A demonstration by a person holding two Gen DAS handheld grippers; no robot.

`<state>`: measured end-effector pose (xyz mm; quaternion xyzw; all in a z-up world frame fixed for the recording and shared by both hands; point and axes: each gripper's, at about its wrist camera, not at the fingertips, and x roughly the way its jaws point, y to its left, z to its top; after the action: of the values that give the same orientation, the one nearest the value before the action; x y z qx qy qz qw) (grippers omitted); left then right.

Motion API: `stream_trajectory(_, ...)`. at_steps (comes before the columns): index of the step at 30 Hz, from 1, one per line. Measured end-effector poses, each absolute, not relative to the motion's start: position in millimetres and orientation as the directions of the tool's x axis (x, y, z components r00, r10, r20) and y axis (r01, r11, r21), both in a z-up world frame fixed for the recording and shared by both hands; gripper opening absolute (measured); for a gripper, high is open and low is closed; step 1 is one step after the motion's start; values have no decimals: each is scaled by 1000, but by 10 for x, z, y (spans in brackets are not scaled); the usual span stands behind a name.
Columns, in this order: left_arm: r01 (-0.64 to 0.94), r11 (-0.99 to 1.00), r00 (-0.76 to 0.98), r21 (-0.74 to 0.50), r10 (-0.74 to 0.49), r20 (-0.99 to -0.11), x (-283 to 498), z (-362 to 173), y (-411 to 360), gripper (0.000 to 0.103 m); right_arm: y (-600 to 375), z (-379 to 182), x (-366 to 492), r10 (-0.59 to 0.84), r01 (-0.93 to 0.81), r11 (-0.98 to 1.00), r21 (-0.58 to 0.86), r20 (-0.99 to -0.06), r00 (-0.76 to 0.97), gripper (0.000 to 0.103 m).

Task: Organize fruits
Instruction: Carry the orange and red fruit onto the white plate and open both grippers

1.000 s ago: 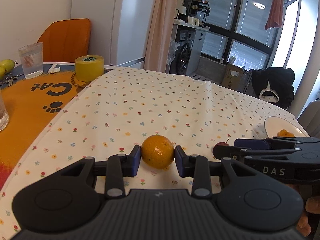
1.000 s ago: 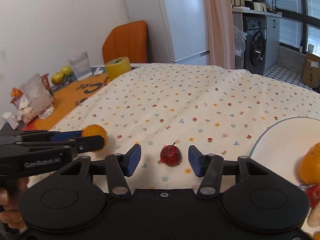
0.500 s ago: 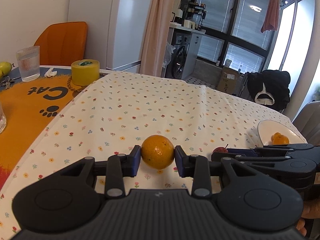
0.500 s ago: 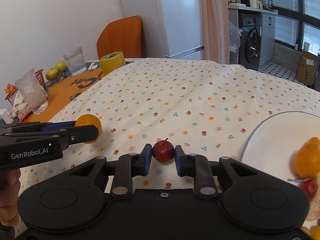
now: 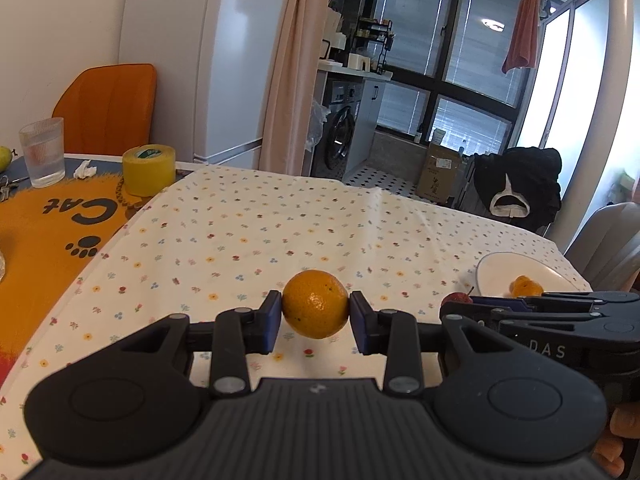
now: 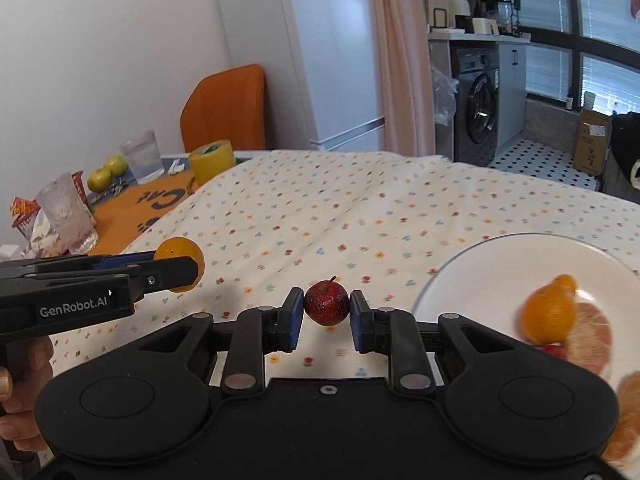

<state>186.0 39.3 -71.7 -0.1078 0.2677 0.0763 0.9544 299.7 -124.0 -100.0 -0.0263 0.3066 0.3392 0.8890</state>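
Two fruits are held at once: an orange (image 5: 315,304) is clamped between the blue pads of the left gripper (image 5: 316,326), and a small red apple (image 6: 326,303) is pinched in the right gripper (image 6: 325,322). Both hang above the flowered tablecloth (image 5: 280,224), though how far off the cloth they are is hard to judge through the fisheye lens. Just to the right of the apple lies a white plate (image 6: 480,276) with a tangerine (image 6: 550,314) and peeled citrus segments (image 6: 592,340) on it. Farther left, on an orange mat (image 5: 44,224), stand a roll of yellow tape (image 5: 149,170) and a glass of water (image 5: 42,152), with an orange chair (image 5: 106,108) behind them.
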Motion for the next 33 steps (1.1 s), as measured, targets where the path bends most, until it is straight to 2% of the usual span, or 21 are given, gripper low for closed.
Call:
stream_trajectory(16,-112,982,857,-155,17,-514,1927,-604,-127,35,-1848,-861,2960,575,-557,805,203,-499,649,23)
stream_trajectory(33,-30,990,857,-140,-47,-514,2063,-552,-604,35,-2521,-868,2966,490,-437,871,225,-458,742,23)
